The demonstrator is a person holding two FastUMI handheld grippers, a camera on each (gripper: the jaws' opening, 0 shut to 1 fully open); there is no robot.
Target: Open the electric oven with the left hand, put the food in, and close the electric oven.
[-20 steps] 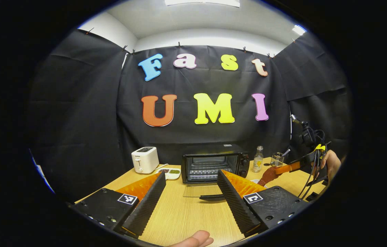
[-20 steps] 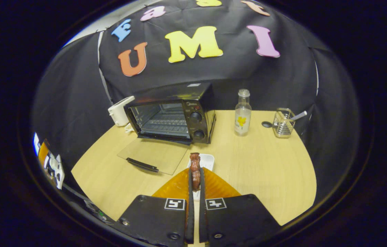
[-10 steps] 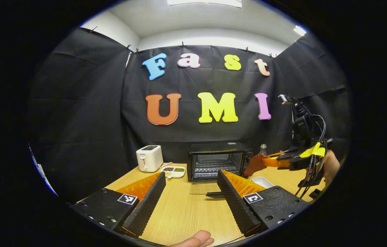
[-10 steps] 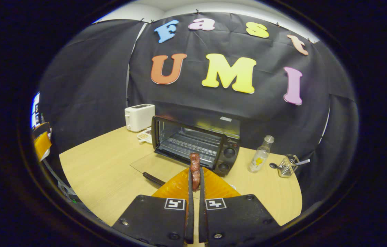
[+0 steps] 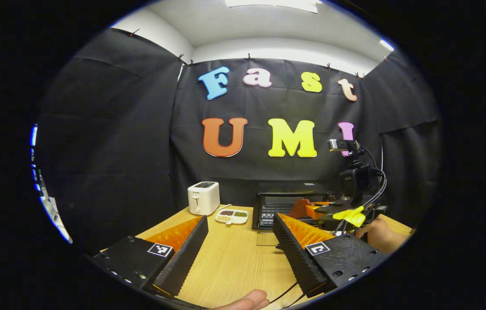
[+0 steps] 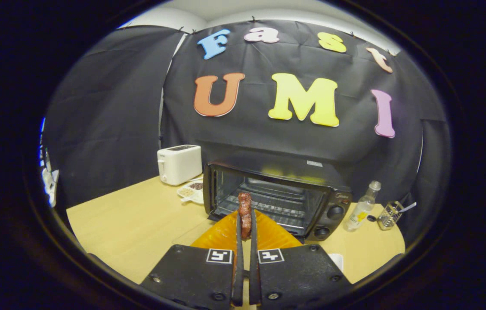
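Note:
The black electric oven (image 6: pixel 277 193) stands open on the wooden table, its glass door folded down flat in front and its wire rack (image 6: pixel 277 206) showing. My right gripper (image 6: pixel 245 217) is shut on a reddish-brown piece of food (image 6: pixel 245 213), held upright just before the oven's mouth. In the left gripper view the oven (image 5: pixel 288 204) sits far off, with the right gripper (image 5: pixel 311 210) and the food (image 5: pixel 298 208) at its opening. My left gripper (image 5: pixel 239 232) hangs open over the near table, nothing between its fingers.
A white toaster (image 6: pixel 179 163) and a small divided dish (image 6: pixel 191 190) stand left of the oven. A clear bottle (image 6: pixel 361 211) and a wire holder (image 6: pixel 389 214) stand to its right. A white tray (image 6: pixel 336 260) lies near the table's front edge. A hand (image 5: pixel 378 234) holds the right gripper.
My right gripper has carried the food up and leftward to the oven's open mouth. The left gripper has drawn back a little and stayed open.

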